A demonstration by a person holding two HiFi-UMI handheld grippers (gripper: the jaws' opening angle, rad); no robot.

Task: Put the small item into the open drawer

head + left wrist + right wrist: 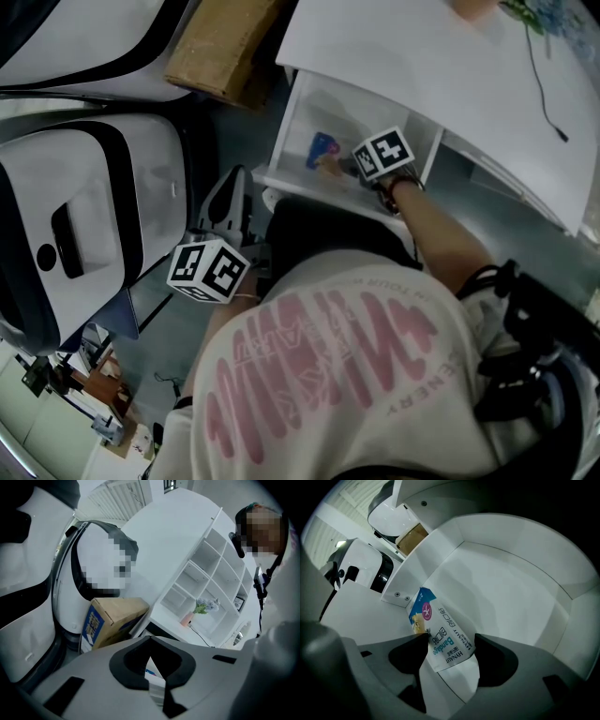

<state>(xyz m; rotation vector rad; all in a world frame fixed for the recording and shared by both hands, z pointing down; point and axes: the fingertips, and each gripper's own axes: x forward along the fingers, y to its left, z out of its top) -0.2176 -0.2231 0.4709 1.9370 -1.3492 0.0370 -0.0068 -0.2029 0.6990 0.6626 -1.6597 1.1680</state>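
Observation:
The small item is a blue and white bandage packet (322,150) (436,634) lying on the floor of the open white drawer (298,184) (511,569), near its left wall. My right gripper (343,169) (451,641) reaches down into the drawer. Its jaws stand open on either side of the packet's near end, the tips close to its edges. My left gripper (232,192) (151,667) hangs outside the drawer, below its front left corner, jaws together and holding nothing.
A white desk top (422,66) overhangs the drawer. A cardboard box (220,47) (112,616) stands to the left of it, beside a large white and black machine (84,225). A white shelf unit (211,583) with a small vase (188,618) of flowers shows beyond.

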